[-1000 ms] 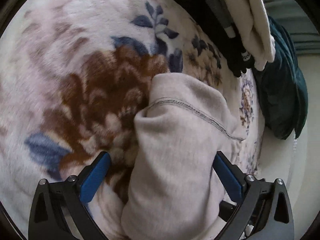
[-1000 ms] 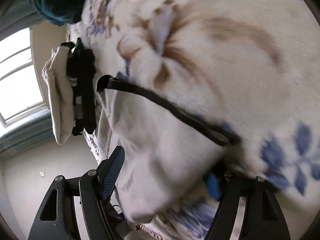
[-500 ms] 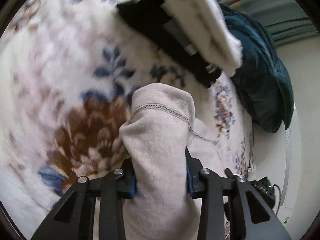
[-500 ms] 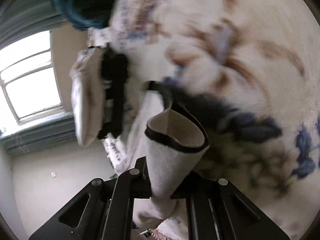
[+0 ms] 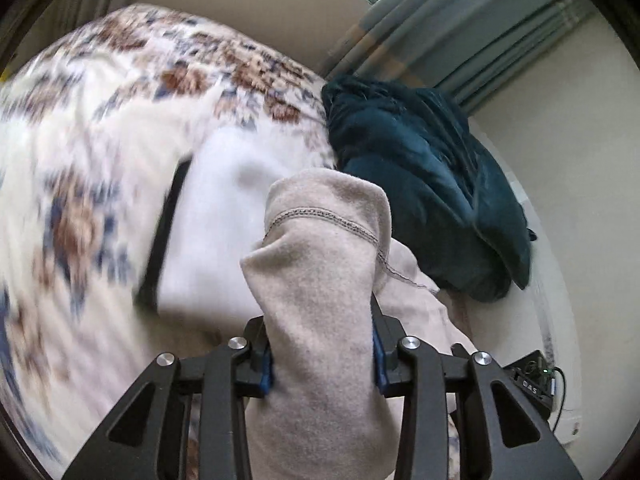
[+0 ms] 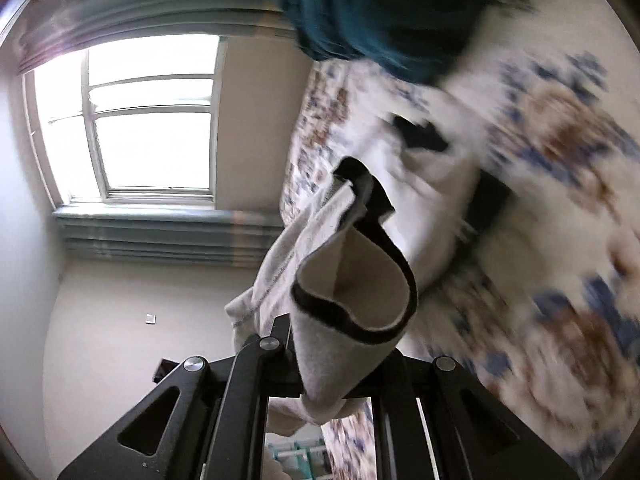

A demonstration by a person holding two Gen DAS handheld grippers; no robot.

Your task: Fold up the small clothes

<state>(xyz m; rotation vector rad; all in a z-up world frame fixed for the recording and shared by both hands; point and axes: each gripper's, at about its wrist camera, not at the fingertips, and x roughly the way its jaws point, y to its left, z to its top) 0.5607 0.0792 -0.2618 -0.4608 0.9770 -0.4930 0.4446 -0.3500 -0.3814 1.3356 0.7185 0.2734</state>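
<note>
beige garment (image 5: 320,320) – pinched btwn both grippers, left (image 5: 322,356) & right (image 6: 340,364)

Garment pinched at 2 spots, raised above the bedding.

L gripper (image 5: 322,354) clamps a fold of the garment (image 5: 320,280) btwn its fingers; cloth rises fwd past the tips, rest hangs below. Blanket (image 5: 100,160) spreads left & behind. Folded pile (image 5: 224,216) lies on blanket, just left of the held fold. Cushion (image 5: 420,184) sits to the right, behind garment, on the blanket edge. Curtain (image 5: 440,28) behind cushion. Small device (image 5: 534,380) low at right, near wall. R gripper (image 6: 340,364) nips the garment's trimmed edge (image 6: 360,280); window (image 6: 148,120) at left, blanket at right, cushion top centre.
</note>
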